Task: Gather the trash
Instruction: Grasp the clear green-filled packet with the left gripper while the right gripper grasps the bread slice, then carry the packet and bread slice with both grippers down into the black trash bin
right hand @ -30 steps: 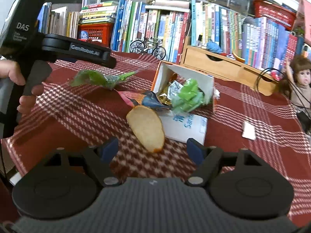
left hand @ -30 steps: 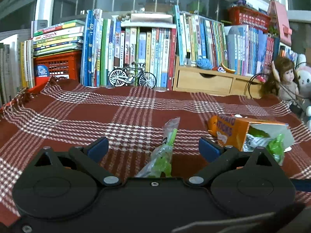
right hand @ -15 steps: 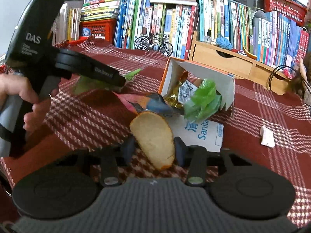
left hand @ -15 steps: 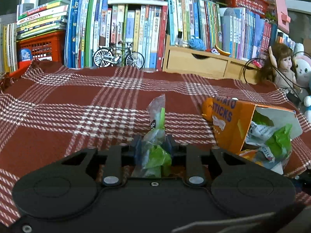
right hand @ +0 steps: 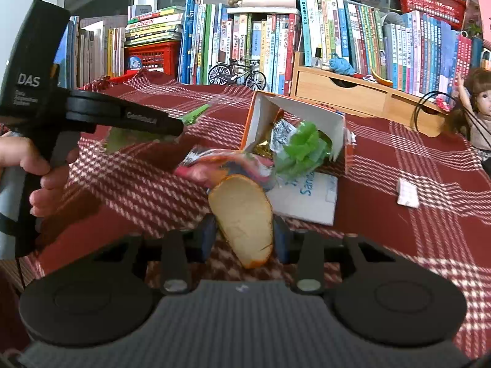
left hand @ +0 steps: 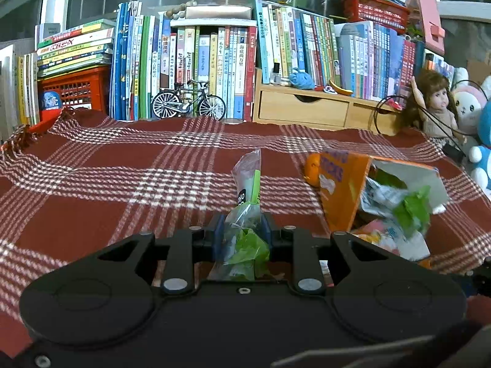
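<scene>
Left gripper (left hand: 242,233): closed on one clear plastic wrapper with green inside (left hand: 245,214), jaws having just drawn in around it.
Right gripper (right hand: 244,236): jaws just narrowed, clamped on one pale bread-like slice with a brown crust (right hand: 242,217).
Orange cardboard box (right hand: 294,128): one, on its side on the red plaid cloth (left hand: 122,184), stuffed with crumpled wrappers.
Loose trash: one white sachet (right hand: 302,199), one small white scrap (right hand: 407,194).
Hands: one (right hand: 36,178), on the left gripper's handle.
</scene>
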Demonstrator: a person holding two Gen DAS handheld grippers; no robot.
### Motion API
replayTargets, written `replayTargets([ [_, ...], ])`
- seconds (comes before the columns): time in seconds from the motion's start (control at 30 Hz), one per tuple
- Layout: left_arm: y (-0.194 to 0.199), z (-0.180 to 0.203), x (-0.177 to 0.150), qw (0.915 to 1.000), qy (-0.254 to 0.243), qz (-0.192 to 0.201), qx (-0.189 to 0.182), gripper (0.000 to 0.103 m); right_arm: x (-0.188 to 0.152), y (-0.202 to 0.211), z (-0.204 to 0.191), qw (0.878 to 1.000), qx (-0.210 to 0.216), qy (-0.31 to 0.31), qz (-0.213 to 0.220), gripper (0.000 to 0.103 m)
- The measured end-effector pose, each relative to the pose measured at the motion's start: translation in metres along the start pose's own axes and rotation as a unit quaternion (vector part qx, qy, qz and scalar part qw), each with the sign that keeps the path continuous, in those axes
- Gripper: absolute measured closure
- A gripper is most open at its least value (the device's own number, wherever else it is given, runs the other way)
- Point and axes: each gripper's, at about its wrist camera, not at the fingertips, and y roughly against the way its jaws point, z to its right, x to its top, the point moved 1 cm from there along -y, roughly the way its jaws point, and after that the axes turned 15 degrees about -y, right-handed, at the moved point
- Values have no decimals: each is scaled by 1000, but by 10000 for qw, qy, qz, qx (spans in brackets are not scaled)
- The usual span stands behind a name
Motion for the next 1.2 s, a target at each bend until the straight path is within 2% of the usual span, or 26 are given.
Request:
replayTargets([
  [0.43,72,24,-23,9998,-2,59,-179,79,-20,43,8,9994,-230,-268,70,59],
  [0.67,104,42,-36,9993,-369,-33,8,79,-33,62,6,9989,-301,-342,92,59],
  [0.9,127,55,-44,9986,-469,-217,122,79,-41,79,3,9986,-302,-409,140,59],
  [1.2,162,73,-66,9970,-730,-178,209,79,-59,105,-3,9986,-251,-446,144,59],
])
